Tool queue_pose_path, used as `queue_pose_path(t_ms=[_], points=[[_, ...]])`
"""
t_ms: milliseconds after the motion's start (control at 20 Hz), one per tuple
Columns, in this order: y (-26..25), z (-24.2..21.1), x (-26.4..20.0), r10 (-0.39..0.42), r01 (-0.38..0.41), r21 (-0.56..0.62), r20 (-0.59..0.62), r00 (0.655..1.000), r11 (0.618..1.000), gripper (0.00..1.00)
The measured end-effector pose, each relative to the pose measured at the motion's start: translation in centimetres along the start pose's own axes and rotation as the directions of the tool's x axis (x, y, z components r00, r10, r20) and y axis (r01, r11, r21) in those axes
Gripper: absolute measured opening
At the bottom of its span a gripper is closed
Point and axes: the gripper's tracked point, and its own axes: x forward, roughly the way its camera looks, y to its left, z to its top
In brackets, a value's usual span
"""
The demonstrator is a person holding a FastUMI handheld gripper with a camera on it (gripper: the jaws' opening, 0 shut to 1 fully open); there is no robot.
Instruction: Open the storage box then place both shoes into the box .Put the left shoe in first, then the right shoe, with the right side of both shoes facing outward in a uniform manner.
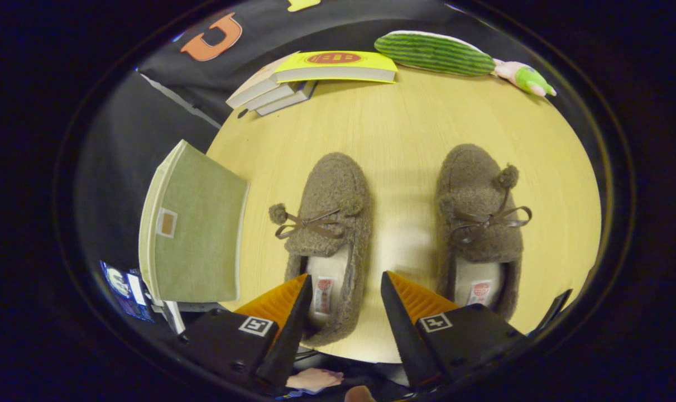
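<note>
Two brown fuzzy slippers with bow laces and pompoms lie side by side on the round wooden table (404, 128), toes pointing away from me. The left shoe (329, 223) has its heel between my fingers, nearer the left finger, and neither finger presses on it. The right shoe (480, 223) lies beyond my right finger. My gripper (344, 282) is open above the near table edge. The green fabric storage box (195, 229) stands at the table's left edge, left of the left shoe, its lid shut.
A stack of books (310, 75) with a yellow one on top lies at the far side of the table. A green striped plush toy (435, 53) and a small pink and green toy (525, 77) lie at the far right.
</note>
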Motion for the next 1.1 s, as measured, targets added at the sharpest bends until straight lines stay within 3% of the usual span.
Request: queue_pose_path(t_ms=[50,350,500,800,1100], points=[[-0.1,-0.1,0.5,0.014,-0.014,0.021,-0.015,1.000,1.000,0.68],[-0.6,-0.3,1.1,0.057,-0.052,0.105,-0.041,0.998,0.993,0.22],[-0.2,-0.6,0.7,0.084,-0.077,0.175,-0.033,0.996,0.982,0.07],[4.1,-1.8,-2.8,0.172,-0.172,0.258,0.020,0.985,0.951,0.06],[14.4,-2.3,-11.4,0.287,-0.315,0.196,0.156,0.945,0.929,0.06]])
